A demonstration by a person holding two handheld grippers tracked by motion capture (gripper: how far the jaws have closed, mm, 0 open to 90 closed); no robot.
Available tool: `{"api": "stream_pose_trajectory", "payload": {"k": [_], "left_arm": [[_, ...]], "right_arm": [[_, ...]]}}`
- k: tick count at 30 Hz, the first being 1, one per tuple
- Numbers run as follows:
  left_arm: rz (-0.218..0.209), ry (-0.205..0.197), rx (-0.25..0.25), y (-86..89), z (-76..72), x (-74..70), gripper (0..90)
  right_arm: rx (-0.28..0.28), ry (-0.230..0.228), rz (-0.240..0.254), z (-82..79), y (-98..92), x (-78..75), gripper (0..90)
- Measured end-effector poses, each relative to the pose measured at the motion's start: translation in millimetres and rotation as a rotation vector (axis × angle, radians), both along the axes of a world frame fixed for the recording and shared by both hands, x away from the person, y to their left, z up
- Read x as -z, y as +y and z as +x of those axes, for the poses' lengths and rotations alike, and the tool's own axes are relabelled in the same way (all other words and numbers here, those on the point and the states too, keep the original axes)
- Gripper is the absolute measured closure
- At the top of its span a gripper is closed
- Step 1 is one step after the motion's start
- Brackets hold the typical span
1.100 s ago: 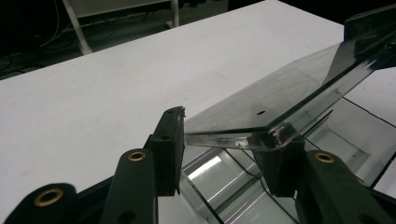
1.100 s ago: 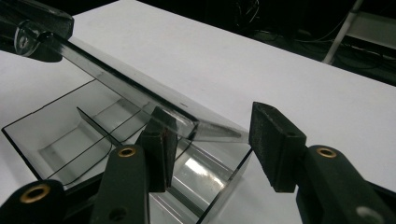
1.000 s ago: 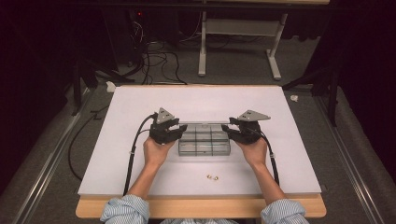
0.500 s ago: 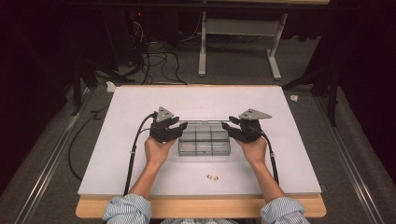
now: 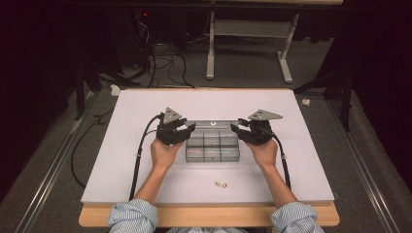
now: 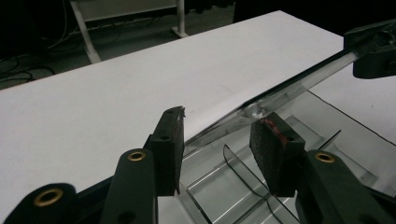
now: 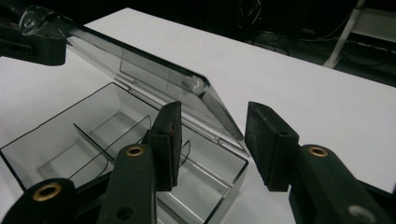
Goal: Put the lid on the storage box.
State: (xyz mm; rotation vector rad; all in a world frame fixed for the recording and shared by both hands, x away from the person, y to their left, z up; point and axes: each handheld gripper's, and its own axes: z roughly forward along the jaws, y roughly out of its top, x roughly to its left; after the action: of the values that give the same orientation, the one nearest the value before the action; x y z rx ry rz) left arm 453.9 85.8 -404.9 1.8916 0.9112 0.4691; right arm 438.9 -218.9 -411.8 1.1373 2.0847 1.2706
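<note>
A clear plastic compartment box (image 5: pixel 212 150) sits mid-table with its hinged lid (image 5: pixel 212 125) tilted up from the far side. My left gripper (image 5: pixel 187 130) is at the box's left end and my right gripper (image 5: pixel 238 130) at its right end. In the left gripper view, the lid (image 6: pixel 289 88) crosses between the parted jaws of the left gripper (image 6: pixel 217 123), its free corner resting on the near pad (image 6: pixel 268 135). In the right gripper view, the lid's short edge (image 7: pixel 224 112) stands between the pads of the right gripper (image 7: pixel 212 116); these jaws have just been closing slightly and are not pressing on it.
The box stands on a white board (image 5: pixel 145 179) laid over a wooden table. Two small brass pieces (image 5: pixel 221 184) lie near the front edge. Black cables (image 5: pixel 141 150) trail from each gripper toward the person. A desk frame (image 5: pixel 248 43) and floor cables lie beyond the table.
The lid looks tilted up a little further than a second ago. Both hands have hardly shifted.
</note>
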Motion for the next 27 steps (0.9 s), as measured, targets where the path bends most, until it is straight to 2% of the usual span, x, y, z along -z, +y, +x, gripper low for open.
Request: {"api": "stream_pose_trajectory", "payload": {"k": [7, 17, 27], "left_arm": [[-0.009, 0.006, 0.001, 0.6, 2.8, 1.5, 55.2], [0.022, -0.002, -0.005, -6.8, 8.6, 1.2, 54.1], [0.012, -0.006, -0.016, -8.3, 13.2, 0.4, 54.4]], "right_arm": [[0.012, 0.004, 0.011, 4.4, 0.9, 3.3, 57.5], [0.021, -0.002, 0.022, 8.9, 1.3, 6.5, 57.7], [0.032, -0.001, 0.034, 13.4, 1.2, 10.0, 58.1]]}}
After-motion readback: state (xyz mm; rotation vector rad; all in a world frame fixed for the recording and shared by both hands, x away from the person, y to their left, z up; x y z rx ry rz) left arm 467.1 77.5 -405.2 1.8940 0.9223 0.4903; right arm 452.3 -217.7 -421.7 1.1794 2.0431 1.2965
